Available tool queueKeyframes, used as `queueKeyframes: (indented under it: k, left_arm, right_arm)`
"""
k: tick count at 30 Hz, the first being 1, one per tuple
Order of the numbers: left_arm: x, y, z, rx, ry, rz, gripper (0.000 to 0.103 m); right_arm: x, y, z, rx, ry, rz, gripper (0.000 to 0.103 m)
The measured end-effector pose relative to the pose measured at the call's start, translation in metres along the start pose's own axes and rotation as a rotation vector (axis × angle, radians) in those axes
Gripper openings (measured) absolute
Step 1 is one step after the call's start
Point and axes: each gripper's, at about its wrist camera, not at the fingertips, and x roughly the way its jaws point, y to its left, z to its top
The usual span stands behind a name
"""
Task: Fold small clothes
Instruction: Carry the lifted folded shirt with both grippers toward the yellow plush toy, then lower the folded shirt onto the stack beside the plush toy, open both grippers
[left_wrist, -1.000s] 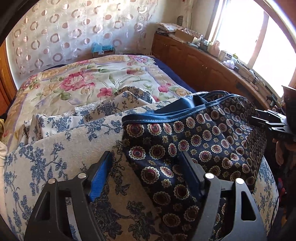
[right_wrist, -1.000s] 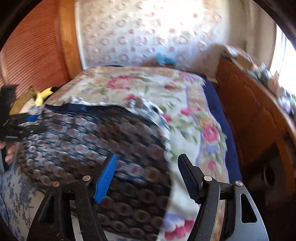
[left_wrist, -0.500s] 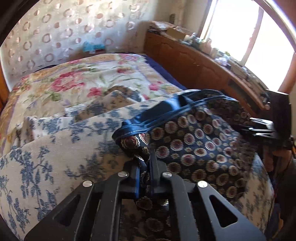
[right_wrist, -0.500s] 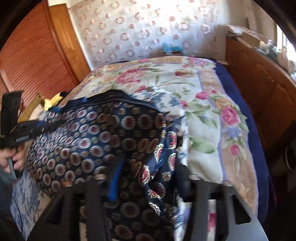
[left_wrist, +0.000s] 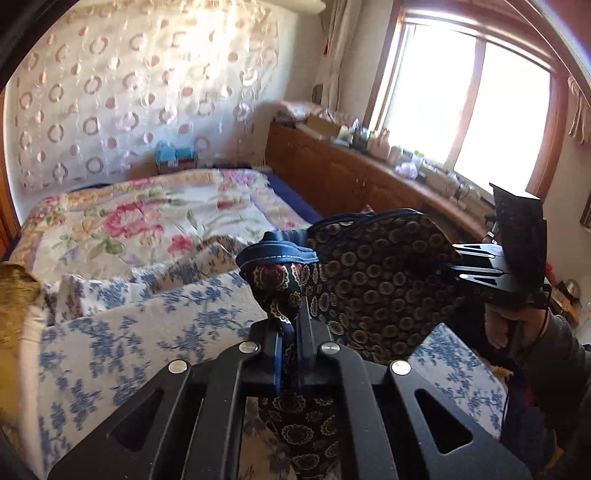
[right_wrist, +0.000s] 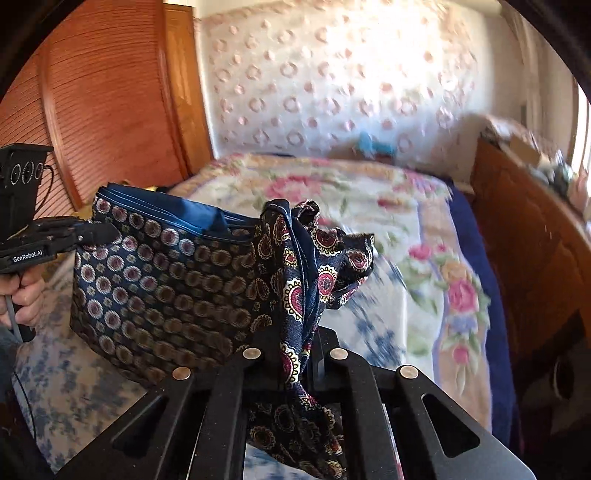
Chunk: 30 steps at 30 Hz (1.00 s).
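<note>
My left claw (left_wrist: 290, 343) is clamped on a bunched corner of the patterned shorts (left_wrist: 373, 280), and my right claw (right_wrist: 308, 343) pinches the opposite corner. The garment hangs stretched between them, lifted above the blue-flowered cushion (left_wrist: 147, 332). Beyond lies the floral bedspread (left_wrist: 155, 218).

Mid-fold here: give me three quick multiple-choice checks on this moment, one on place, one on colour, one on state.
1. The patterned garment is:
A. flat on the floor
B. held up over the blue floral cloth
C. on the window ledge

2. Its waistband is:
A. blue
B. yellow
C. white

3. The left gripper and right gripper are:
A. both open
B. one open
C. both shut on fabric

Key: 1 B, it hangs between the grippers above the cloth. 2 A, a blue stitched band. 3 C, fabric is pinched between each pair of fingers.
</note>
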Motion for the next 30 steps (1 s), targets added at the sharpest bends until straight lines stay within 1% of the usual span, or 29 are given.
queueKeyframes:
  k: [4, 6, 9, 13, 17, 20, 23, 26, 27, 30]
  left_arm:
    - [-0.045, 0.017, -0.005, -0.024, -0.066, 0.027, 0.006]
    - [-0.069, 0.030, -0.009, -0.039, -0.095, 0.054, 0.006]
    - [-0.112, 0.056, -0.020, -0.067, -0.147, 0.124, 0.006]
    - [-0.161, 0.091, -0.037, -0.116, -0.198, 0.214, 0.006]
    - [-0.205, 0.132, -0.057, -0.191, -0.251, 0.308, 0.006]
    - [-0.222, 0.163, -0.070, -0.255, -0.276, 0.356, 0.006]
    - [-0.228, 0.187, -0.081, -0.304, -0.285, 0.393, 0.006]
    - [-0.223, 0.209, -0.097, -0.350, -0.266, 0.428, 0.006]
    - [-0.220, 0.217, -0.102, -0.368, -0.257, 0.431, 0.006]
    - [-0.215, 0.236, -0.119, -0.418, -0.241, 0.445, 0.006]
  right_arm:
    - [-0.010, 0.037, 0.021, -0.078, -0.052, 0.033, 0.007]
    - [-0.011, 0.058, 0.034, -0.114, -0.071, 0.062, 0.007]
    - [-0.006, 0.087, 0.053, -0.166, -0.095, 0.103, 0.007]
    - [0.013, 0.130, 0.086, -0.227, -0.123, 0.173, 0.007]
    - [0.047, 0.170, 0.125, -0.278, -0.151, 0.243, 0.007]
    - [0.072, 0.205, 0.152, -0.325, -0.159, 0.283, 0.007]
    - [0.106, 0.225, 0.175, -0.364, -0.143, 0.313, 0.007]
    - [0.157, 0.232, 0.197, -0.397, -0.098, 0.341, 0.007]
    - [0.175, 0.227, 0.205, -0.401, -0.083, 0.346, 0.007]
    - [0.215, 0.240, 0.216, -0.424, -0.046, 0.357, 0.007]
